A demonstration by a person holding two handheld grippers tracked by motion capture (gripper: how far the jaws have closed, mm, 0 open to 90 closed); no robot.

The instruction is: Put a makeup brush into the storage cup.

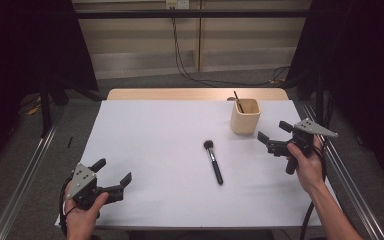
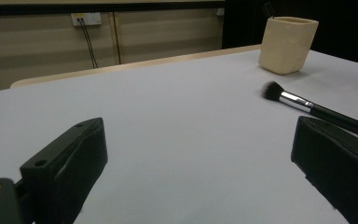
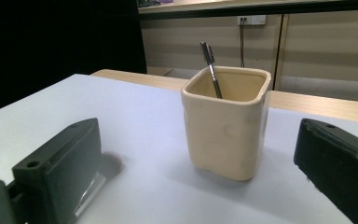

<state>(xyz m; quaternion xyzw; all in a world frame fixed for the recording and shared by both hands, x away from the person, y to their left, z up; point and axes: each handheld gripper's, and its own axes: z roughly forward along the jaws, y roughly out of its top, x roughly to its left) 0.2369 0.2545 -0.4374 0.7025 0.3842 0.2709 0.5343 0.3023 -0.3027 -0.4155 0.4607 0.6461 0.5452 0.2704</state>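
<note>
A black makeup brush (image 1: 213, 161) (image 2: 314, 110) lies flat near the middle of the white table, bristles toward the far side. A cream square cup (image 1: 245, 115) (image 2: 287, 44) (image 3: 225, 123) stands at the back right with a thin dark brush (image 1: 238, 101) (image 3: 211, 68) leaning inside it. My right gripper (image 1: 274, 133) (image 3: 200, 177) is open, held just right of the cup and facing it. At the front left corner my left gripper (image 1: 112, 172) (image 2: 200, 172) is open and empty, pointing toward the makeup brush.
The white sheet (image 1: 160, 145) covers the table, with a wooden edge (image 1: 195, 94) showing at the back. Metal rails (image 1: 25, 175) run along both sides. Cables (image 1: 180, 60) hang from a wall socket behind the table.
</note>
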